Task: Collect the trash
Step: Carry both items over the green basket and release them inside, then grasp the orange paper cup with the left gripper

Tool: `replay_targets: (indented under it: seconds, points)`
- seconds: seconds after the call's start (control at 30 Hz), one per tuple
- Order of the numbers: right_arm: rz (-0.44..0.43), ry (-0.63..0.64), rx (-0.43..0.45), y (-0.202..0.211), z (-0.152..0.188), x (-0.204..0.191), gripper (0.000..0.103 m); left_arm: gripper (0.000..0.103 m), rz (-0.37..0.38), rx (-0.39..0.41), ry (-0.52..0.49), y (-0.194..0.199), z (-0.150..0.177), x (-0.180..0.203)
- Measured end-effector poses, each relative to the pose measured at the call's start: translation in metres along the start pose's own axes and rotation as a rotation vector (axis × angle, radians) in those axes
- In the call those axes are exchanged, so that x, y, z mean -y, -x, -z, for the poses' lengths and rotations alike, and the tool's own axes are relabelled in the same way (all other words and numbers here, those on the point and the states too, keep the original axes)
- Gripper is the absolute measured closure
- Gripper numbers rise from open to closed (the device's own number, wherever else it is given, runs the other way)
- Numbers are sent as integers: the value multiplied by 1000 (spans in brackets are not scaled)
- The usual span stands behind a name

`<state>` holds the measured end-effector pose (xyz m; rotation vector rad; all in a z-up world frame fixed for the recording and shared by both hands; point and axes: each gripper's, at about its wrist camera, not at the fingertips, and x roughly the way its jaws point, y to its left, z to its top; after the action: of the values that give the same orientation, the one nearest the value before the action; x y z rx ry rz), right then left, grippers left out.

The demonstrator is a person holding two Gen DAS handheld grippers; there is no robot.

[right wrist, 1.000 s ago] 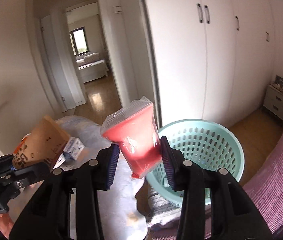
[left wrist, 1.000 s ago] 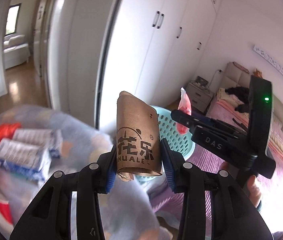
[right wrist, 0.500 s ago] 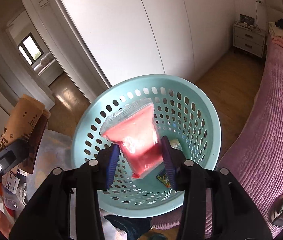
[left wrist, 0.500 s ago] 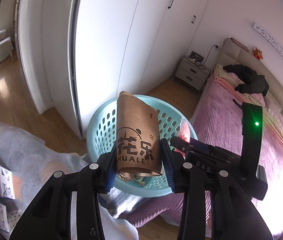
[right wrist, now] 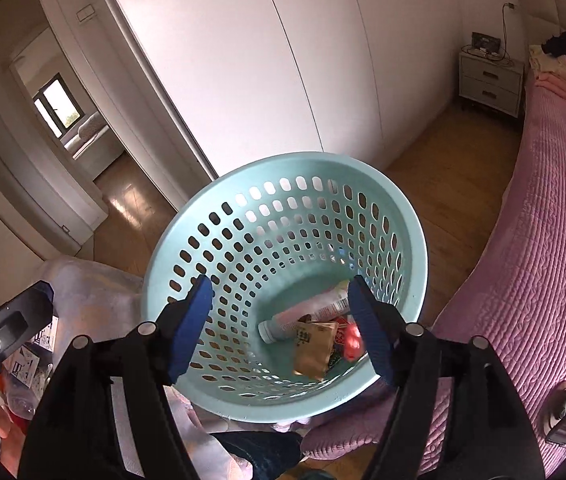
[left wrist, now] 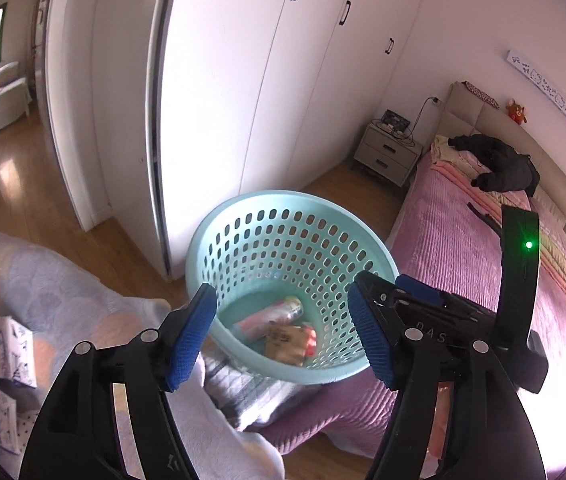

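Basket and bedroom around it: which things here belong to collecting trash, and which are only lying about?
Belong to the job:
- teal basket
- brown paper bag, inside it
- red packet, inside it
- plastic bottle, inside it
- left gripper and right gripper, fingers apart, empty

Just lying about:
- nightstand
- black jacket on the bed
- white wardrobe

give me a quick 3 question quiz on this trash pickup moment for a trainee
1. True or false: the left gripper holds a brown paper bag.
2. Where does the brown paper bag lie? A) on the pink bedspread B) in the teal basket C) on the nightstand
3. Fill in: the right gripper is ____ above the basket.

Key: 1 false, its jaws are apart and empty. 2 B, beside a red packet and a bottle. 3 open.
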<state>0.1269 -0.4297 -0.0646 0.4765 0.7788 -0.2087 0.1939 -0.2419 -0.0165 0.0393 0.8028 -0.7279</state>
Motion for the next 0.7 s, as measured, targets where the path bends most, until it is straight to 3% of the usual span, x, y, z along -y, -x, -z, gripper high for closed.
replay_targets:
  seconds: [0.23,0.33,0.53,0.7]
  points:
    - [-77,63,39,29,8,-39,36,37,-47,128,39,78,11,-18]
    - [-126,113,48,41,15,-68,36,29,-89,188,80,119,22,-33]
    - [-243,261,66,59,39,-142,36,19,-267,260,212,203,47,-86]
    - [-353,398,74,62,64,-206,36,15,-384,275,327,247,65,-134]
